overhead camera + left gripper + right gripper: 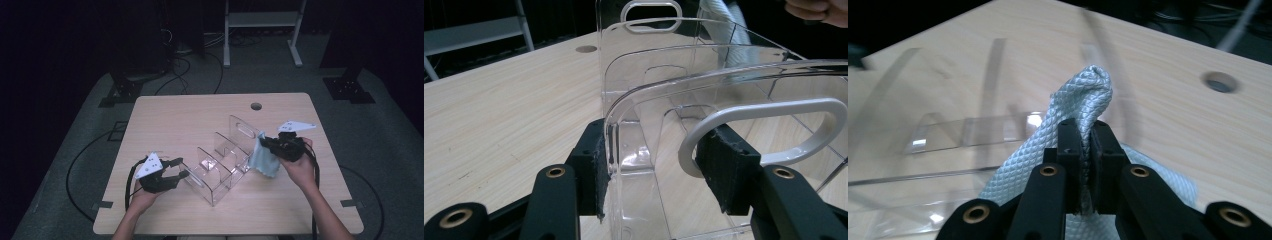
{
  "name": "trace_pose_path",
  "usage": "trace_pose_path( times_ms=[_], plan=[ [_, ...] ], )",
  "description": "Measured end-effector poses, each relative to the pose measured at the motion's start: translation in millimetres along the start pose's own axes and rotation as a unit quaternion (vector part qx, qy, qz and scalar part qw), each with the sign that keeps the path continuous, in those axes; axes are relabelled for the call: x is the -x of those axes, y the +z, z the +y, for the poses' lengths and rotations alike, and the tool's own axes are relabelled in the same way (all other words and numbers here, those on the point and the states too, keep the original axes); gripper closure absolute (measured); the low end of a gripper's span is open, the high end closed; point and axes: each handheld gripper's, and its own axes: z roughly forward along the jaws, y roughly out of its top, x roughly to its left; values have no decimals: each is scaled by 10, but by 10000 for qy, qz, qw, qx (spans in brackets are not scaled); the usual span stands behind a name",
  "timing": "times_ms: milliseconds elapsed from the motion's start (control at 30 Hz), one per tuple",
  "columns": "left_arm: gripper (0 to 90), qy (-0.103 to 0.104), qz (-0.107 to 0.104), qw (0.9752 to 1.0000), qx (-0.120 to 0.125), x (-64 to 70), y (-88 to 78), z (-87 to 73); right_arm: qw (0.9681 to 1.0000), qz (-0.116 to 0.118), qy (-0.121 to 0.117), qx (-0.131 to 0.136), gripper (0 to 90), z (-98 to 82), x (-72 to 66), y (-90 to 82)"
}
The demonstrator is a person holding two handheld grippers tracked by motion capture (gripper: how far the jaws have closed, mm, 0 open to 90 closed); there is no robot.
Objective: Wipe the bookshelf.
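Observation:
A clear acrylic organizer (220,165) with several upright dividers stands in the middle of the wooden table (180,120). My left gripper (182,169) holds its near end. In the left gripper view the two pads (596,165) press on either side of the end wall (649,75), beside its handle cut-out; my left gripper (659,165) is shut on it. My right gripper (264,142) is at the organizer's far right side, shut on a light blue cloth (264,159) that hangs against the clear wall. In the right gripper view the textured cloth (1083,92) bunches up above the closed jaws of my right gripper (1087,135).
A round cable hole (256,106) sits near the table's far edge. Behind the table, on the grey floor, are a white metal frame (260,20), dark stands and loose cables. Bare tabletop lies to the left of and beyond the organizer.

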Motion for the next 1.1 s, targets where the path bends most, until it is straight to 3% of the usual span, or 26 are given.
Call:
trace_pose_path(
  times_ms=[100, 333, 367, 467, 567, 633, 767, 867, 1067, 1100],
  plan=[
    [480, -20, 5, 10000, 1, -8, 10, 3, 10000, -24, 62, 3, 845, 0, 90, 8],
    [479, -16, 66, 10000, -20, -3, 2, 4, 9999, 101, -73, -41, 846, -4, -50, 28],
    [478, -20, 74, 10000, -18, -1, 5, 5, 10000, 7, -48, -29, 846, 2, -23, 31],
    [478, -53, 94, 9999, -6, -1, 12, 6, 9999, 13, 114, 6, 846, -2, 1, 45],
    [478, -84, 123, 9999, 19, -11, 20, 4, 9996, 275, 16, 9, 847, -9, -93, 46],
    [478, -85, 133, 9999, 14, -10, 20, 4, 9996, 253, -119, -7, 846, -5, -145, 41],
    [477, -80, 170, 9998, 1, 7, 25, 8, 9998, 196, 95, 45, 847, -7, -117, 61],
    [477, -106, 177, 9998, 3, 1, 28, 9, 9986, 533, 49, 10, 847, -18, -243, 51],
    [478, -79, 219, 9997, -11, 20, 41, 15, 9988, 481, -121, 37, 847, -30, -387, 41],
    [477, -87, 217, 9997, -9, 17, 43, 15, 9982, 592, -122, 29, 847, -34, -430, 37]
  ],
)
